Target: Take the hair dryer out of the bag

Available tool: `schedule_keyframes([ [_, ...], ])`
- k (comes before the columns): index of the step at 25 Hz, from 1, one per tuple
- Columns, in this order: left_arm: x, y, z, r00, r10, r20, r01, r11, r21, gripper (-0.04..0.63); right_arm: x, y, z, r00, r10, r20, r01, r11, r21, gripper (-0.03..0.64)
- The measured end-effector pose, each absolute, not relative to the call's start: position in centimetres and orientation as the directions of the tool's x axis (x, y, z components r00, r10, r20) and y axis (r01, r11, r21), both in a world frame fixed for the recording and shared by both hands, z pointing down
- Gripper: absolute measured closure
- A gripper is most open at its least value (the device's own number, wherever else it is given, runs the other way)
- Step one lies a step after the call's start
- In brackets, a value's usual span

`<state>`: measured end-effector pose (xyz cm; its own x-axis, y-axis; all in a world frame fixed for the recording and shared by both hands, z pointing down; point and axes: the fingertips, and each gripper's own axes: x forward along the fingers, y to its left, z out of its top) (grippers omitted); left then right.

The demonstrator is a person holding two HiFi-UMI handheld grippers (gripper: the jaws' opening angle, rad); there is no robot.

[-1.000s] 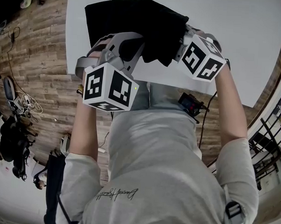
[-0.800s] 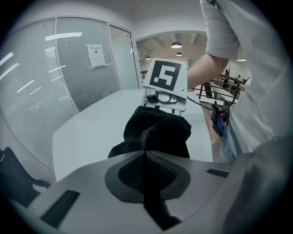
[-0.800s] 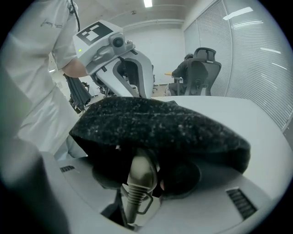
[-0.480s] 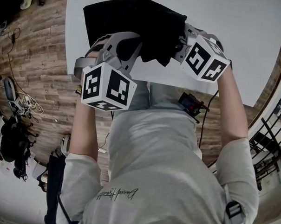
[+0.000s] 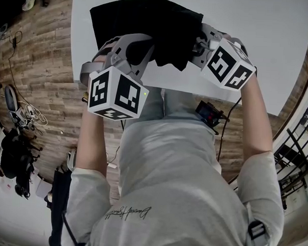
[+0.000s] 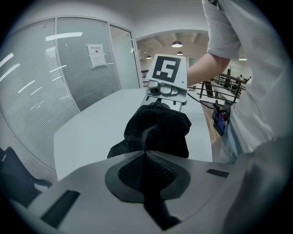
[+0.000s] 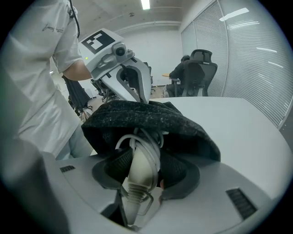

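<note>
Right now, your left claw (image 6: 145, 153) is pinched tight on fabric of the black bag (image 6: 160, 128) lying on the white surface (image 5: 259, 38). Your right claw (image 7: 144, 157) clamps the pale hair dryer (image 7: 138, 176) by its cord-wrapped handle, poking from the bag's mouth.

Most of the hair dryer (image 7: 143, 171) is buried inside the black bag (image 7: 151, 119); only its pale handle end and wound cord (image 7: 153, 139) show at the mouth. In the head view it is fully hidden, and the left gripper (image 5: 139, 50) and right gripper (image 5: 200, 45) cover the bag's near edge. The surface (image 5: 259, 48) is cut off at that view's top.
</note>
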<state>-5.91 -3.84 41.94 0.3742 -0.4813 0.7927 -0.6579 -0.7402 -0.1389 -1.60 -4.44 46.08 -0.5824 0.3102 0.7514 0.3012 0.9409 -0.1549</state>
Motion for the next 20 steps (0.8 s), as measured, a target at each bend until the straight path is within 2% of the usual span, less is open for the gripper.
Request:
schedule_keyframes([
  [14, -6.2, -3.6, 42.5, 0.370, -0.469, 0.802, -0.655, -0.744, -0.132, 0.575, -0.1, -5.9, 47.5, -0.593, 0.286, 0.753, 0.256, 0.953, -0.160, 0.408],
  [20, -6.2, -3.9, 42.5, 0.392, -0.488, 0.780, -0.688, -0.718, -0.104, 0.575, 0.3, -5.9, 49.4, -0.556, 0.290, 0.779, 0.259, 0.951, -0.169, 0.403],
])
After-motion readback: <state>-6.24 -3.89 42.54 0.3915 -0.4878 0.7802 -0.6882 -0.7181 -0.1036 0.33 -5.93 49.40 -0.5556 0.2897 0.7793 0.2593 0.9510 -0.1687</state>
